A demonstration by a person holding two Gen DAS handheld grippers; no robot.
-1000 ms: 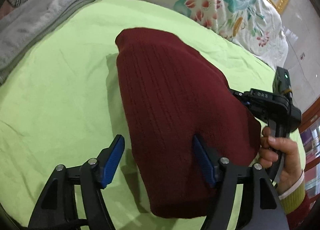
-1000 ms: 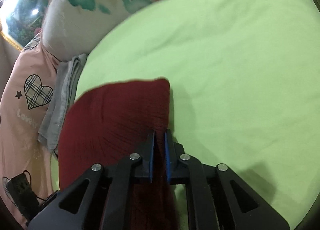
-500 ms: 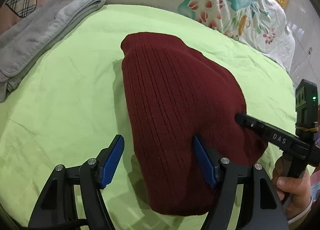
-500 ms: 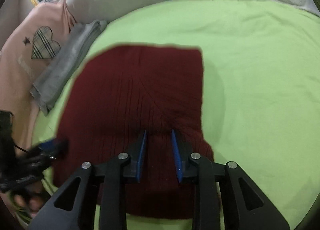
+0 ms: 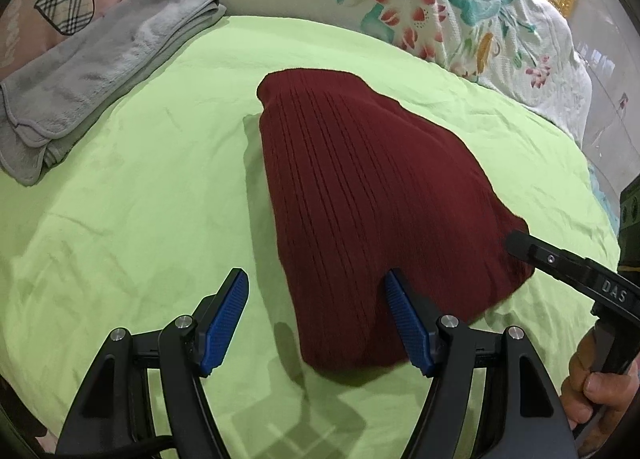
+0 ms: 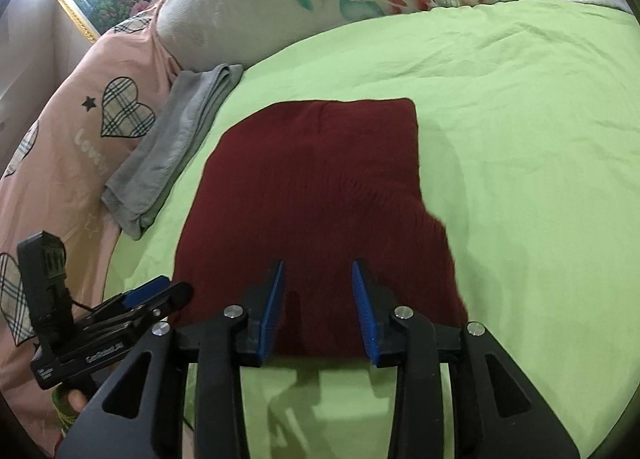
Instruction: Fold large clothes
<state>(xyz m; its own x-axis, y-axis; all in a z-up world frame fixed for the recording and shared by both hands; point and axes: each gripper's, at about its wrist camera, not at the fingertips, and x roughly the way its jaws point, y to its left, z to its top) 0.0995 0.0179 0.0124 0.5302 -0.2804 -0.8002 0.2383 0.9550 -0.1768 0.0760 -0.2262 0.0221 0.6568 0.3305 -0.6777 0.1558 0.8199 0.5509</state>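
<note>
A dark red ribbed knit garment (image 5: 372, 195) lies folded into a flat block on the lime green bed sheet (image 5: 132, 195). My left gripper (image 5: 316, 279) hovers open over its near left edge, nothing between the blue pads. In the right wrist view the same garment (image 6: 320, 187) lies ahead, and my right gripper (image 6: 318, 271) hangs above its near edge with its jaws opening and nothing gripped. The right gripper's black body (image 5: 568, 271) shows at the garment's right corner, held by a hand (image 5: 592, 375). The left gripper (image 6: 160, 291) appears at lower left.
A folded grey towel (image 5: 96, 71) lies at the sheet's far left edge. A pink duvet with plaid hearts (image 6: 80, 131) and a floral white quilt (image 5: 460, 7) border the back of the bed. Bare green sheet (image 6: 532, 179) stretches right of the garment.
The right gripper let go of the garment's edge, its jaws spread, and it drew back and up. The garment now lies flat. The left gripper pulled back slightly, still open.
</note>
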